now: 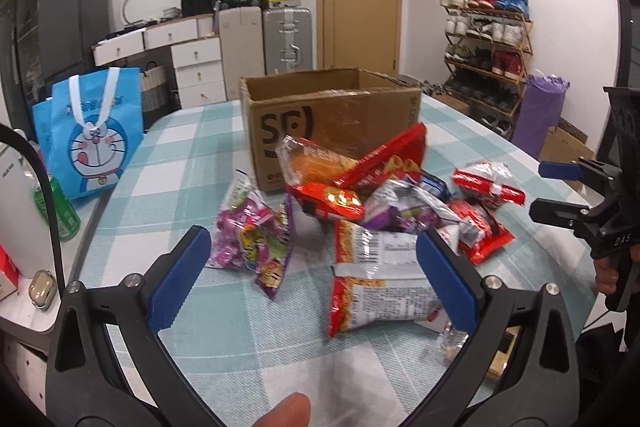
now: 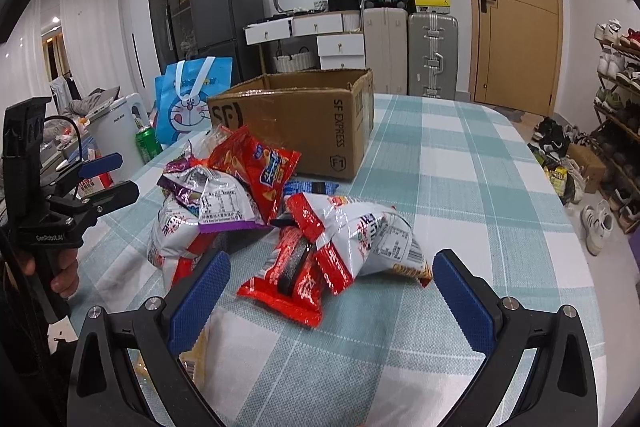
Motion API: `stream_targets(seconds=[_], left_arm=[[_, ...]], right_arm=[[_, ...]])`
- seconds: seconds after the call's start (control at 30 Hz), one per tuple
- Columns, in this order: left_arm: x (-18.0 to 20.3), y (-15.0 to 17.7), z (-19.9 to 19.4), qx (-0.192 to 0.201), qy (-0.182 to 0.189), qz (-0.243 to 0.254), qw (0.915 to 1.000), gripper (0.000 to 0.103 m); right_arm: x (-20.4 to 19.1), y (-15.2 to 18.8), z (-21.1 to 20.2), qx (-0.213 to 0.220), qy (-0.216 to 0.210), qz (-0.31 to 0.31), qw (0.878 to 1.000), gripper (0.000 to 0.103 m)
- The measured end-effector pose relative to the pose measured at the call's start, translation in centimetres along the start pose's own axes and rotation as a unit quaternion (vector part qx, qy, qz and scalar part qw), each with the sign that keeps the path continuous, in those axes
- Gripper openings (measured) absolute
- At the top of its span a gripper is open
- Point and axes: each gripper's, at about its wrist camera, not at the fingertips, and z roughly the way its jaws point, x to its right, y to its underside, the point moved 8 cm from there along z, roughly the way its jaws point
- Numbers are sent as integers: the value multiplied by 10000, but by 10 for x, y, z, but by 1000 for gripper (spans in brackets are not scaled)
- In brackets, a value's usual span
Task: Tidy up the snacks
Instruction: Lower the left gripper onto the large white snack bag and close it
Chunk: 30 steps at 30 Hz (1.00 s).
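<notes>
Blue-padded fingers [image 1: 180, 279] of the left gripper [image 1: 312, 279] stand wide apart just above the near edge of the tabletop [image 1: 192, 155], clamped on nothing; a red and silver snack bag [image 1: 376, 291] lies between them, nearer the right-hand pad. The right gripper [image 2: 332, 299] is likewise spread wide and empty, with a small red snack packet [image 2: 288, 283] lying flat between its pads and a white and red bag [image 2: 372, 231] just behind that. Both tools face the same loose pile of snack bags [image 1: 384, 203] heaped near the middle of the checked tablecloth, with a purple candy bag [image 1: 256, 243] lying a little apart on the pile's left side. An open cardboard box [image 1: 332, 119] stands upright just behind the pile, touching its rear bags. A blue cartoon tote bag [image 1: 92, 135] and a green can [image 1: 60, 211] sit at the table's left edge.
</notes>
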Motion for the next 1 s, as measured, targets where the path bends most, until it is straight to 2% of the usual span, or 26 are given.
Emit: stream_targets(seconds=[0.1, 0.27, 0.73, 0.77, 0.9, 1.0], left_arm=[[12, 4, 6, -164, 248, 12, 9996, 102], [27, 13, 20, -472, 457, 51, 9978, 102], [49, 26, 61, -1127, 691, 97, 9912, 102], [49, 25, 62, -1160, 709, 89, 9907, 100], [54, 26, 71, -1304, 1027, 24, 9861, 81], [59, 25, 72, -1302, 1036, 85, 9860, 75]], right_arm=[[-1, 7, -2, -100, 112, -61, 9999, 103], [-1, 12, -3, -127, 127, -61, 9998, 103], [-3, 17, 2, -237, 80, -98, 9996, 103], [-3, 18, 2, -234, 76, -101, 9996, 103], [-4, 18, 2, -238, 57, -103, 9996, 103], [-7, 18, 1, -244, 31, -126, 9996, 103]])
